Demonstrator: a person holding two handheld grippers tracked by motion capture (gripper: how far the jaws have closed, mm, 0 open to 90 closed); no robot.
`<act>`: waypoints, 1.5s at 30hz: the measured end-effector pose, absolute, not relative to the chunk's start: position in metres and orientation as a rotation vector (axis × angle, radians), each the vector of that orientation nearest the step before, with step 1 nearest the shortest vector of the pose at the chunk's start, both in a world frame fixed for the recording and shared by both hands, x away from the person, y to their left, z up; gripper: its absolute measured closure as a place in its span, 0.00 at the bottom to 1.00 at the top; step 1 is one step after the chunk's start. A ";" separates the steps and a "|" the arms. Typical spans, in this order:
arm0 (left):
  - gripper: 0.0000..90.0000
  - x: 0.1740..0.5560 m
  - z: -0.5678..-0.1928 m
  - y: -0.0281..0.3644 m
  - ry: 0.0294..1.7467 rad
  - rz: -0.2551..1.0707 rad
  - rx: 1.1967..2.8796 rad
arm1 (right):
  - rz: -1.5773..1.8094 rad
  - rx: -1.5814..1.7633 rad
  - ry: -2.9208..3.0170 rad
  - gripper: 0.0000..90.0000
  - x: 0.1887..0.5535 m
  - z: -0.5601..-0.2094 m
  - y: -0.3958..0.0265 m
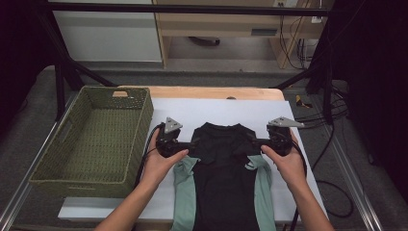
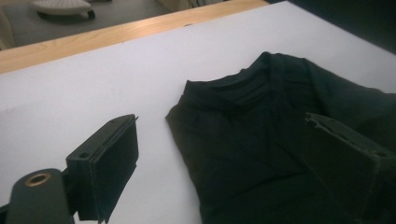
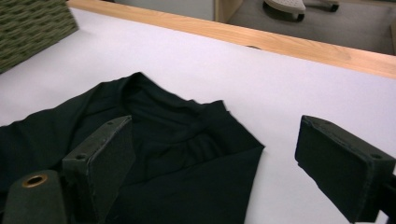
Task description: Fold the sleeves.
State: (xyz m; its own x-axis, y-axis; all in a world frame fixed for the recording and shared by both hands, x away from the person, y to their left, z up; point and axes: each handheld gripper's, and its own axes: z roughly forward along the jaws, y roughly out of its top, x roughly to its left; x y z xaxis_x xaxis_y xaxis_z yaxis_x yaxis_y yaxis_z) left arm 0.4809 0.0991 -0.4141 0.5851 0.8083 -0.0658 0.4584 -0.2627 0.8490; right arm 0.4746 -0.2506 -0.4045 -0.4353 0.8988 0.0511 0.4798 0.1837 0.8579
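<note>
No legible text or labels anywhere

Matt black cloth shirt (image 1: 222, 168), woven basket (image 1: 96, 139), smooth white sheet (image 1: 211, 108)

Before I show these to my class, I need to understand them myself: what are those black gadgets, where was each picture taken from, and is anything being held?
A person sits at a table holding a hand-operated tool in each hand: the left gripper and the right gripper. Each has two black jaws, a cable, and a small camera riding on it.

The high view looks down from above the person's side. The two gripper views look along each tool's own jaws, so you see the black pads rising from the bottom.

On the white sheet covering the table lies a black shirt with pale green sleeves folded in at the sides. A woven green basket stands to the left.

Both grippers are open, one at each shoulder of the shirt. Nothing is held.
</note>
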 end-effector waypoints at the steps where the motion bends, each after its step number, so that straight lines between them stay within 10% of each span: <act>1: 0.13 0.484 -0.415 0.100 1.028 0.490 1.904 | 1.171 1.301 1.987 0.14 0.478 -0.405 -0.252; 45: 0.14 0.545 -0.438 0.073 1.072 0.504 1.977 | 1.052 1.398 2.048 0.26 0.545 -0.440 -0.259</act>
